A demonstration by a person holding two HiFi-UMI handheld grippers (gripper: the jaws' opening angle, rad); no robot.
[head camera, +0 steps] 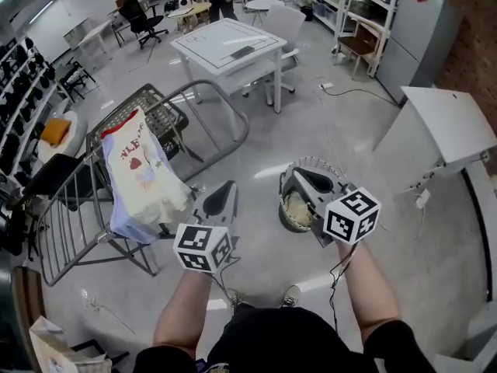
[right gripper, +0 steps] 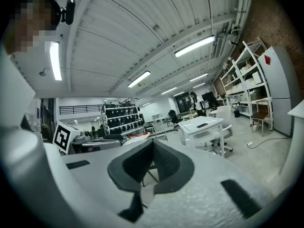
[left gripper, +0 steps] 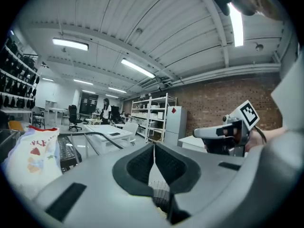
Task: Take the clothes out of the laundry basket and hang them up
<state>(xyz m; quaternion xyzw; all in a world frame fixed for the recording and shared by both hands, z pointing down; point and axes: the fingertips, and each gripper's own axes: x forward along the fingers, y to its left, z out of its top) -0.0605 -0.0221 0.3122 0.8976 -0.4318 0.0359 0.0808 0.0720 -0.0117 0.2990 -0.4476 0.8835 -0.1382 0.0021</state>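
I judge the next garment is best taken by spreading the jaws first, then tipping the right gripper (head camera: 297, 181) down into the laundry basket (head camera: 314, 162) just beneath its tip and pinching a top fold of the cream clothes (head camera: 296, 207). Both grippers are clenched on nothing. The left gripper (head camera: 223, 196) sits beside the right, with the drying rack (head camera: 68, 235) and hung shirt (head camera: 138, 169) off to its left. Both forearms reach forward, tools nearly level.
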